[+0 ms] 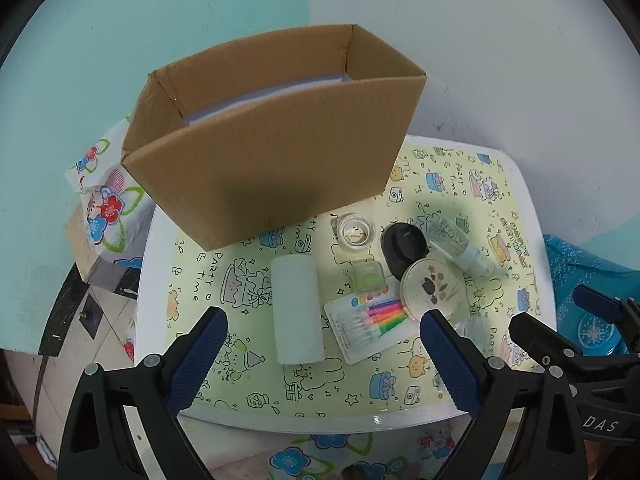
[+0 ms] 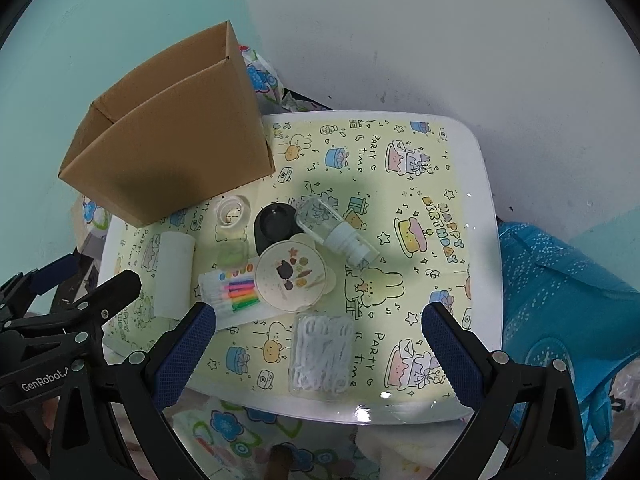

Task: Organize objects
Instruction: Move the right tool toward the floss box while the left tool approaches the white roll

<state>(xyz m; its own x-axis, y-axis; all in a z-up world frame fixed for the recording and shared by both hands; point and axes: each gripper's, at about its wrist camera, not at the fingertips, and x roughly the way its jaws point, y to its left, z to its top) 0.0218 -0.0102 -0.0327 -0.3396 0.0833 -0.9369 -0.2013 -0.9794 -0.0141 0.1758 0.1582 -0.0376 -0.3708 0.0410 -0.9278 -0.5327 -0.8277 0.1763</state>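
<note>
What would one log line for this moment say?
left gripper: open, empty | right gripper: open, empty | cardboard box: upright | items: outside box

We find the desk (image 2: 478, 208) crowded on its left half: a cardboard box (image 1: 264, 168) walls off the far left corner, and before it a white roll (image 1: 298, 310), a marker pack (image 1: 370, 326), a round dish (image 2: 290, 276), a black cap (image 2: 274, 222) and a lying clear bottle (image 2: 334, 226) sit close together with only narrow gaps. The right half, past the bottle, lies open, as does the near edge beside a clear packet (image 2: 322, 354).
</note>
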